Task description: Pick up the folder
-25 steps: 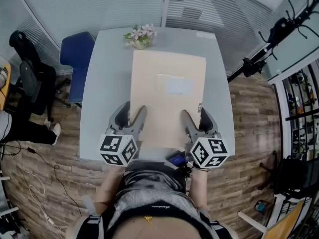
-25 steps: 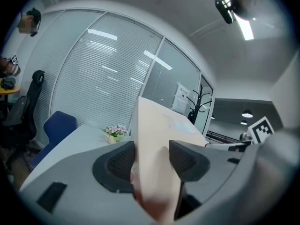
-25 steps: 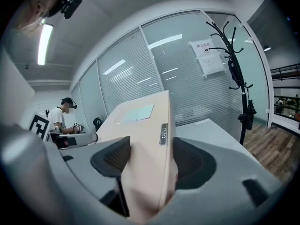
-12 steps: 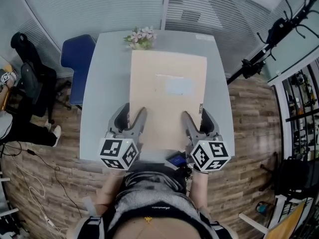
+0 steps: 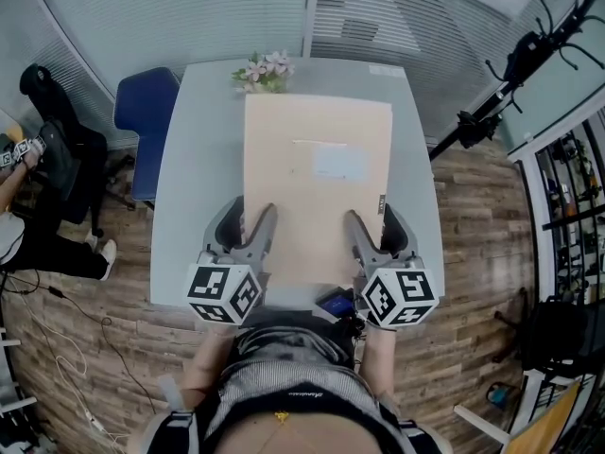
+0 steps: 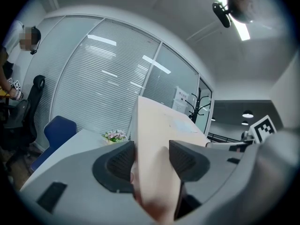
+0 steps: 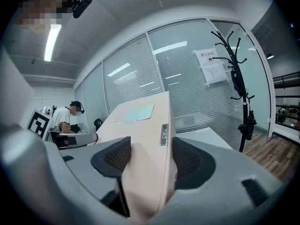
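Observation:
A large beige folder (image 5: 317,187) with a pale label (image 5: 338,164) lies lengthwise over the grey table (image 5: 194,178). My left gripper (image 5: 253,208) is shut on its near left edge, and my right gripper (image 5: 371,216) is shut on its near right edge. In the left gripper view the folder (image 6: 159,139) fills the gap between the pads of the left gripper (image 6: 151,161) and rises away above the tabletop. In the right gripper view the folder (image 7: 140,130) sits clamped in the right gripper (image 7: 150,161), and its spine tag (image 7: 164,135) faces me.
A small pot of flowers (image 5: 262,71) stands at the table's far edge, just beyond the folder. A blue chair (image 5: 146,121) is at the table's left, with a black office chair (image 5: 61,159) and a person (image 5: 19,216) farther left. A black coat stand (image 5: 510,74) is at the right.
The folder looks slightly larger in the head view, its far edge now reaching the flowers. Both grippers have kept their grip and their place.

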Action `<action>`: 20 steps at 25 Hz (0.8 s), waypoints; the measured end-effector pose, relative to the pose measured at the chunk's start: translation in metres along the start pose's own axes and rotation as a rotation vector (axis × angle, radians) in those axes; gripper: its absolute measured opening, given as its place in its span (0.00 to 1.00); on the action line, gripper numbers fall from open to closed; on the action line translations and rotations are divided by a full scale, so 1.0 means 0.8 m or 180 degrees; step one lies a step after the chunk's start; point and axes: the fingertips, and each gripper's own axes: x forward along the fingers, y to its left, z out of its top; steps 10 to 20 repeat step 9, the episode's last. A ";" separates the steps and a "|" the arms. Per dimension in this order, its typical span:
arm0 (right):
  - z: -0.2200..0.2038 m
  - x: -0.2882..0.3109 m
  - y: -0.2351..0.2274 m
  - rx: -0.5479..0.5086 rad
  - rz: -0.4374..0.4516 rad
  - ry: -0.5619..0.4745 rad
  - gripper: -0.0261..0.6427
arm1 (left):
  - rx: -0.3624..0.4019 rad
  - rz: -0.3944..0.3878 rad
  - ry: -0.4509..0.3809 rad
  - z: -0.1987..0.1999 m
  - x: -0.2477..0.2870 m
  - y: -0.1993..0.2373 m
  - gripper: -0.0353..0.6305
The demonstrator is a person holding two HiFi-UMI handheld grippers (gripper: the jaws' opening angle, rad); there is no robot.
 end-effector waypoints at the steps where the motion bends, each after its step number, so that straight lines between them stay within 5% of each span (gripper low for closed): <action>1: 0.000 0.000 0.000 -0.0003 0.0005 -0.0001 0.46 | 0.0000 0.0007 -0.0006 0.001 0.000 0.000 0.39; 20: 0.000 0.001 -0.002 0.0011 0.0028 0.0006 0.45 | 0.0009 0.0044 -0.0013 0.002 0.001 -0.002 0.39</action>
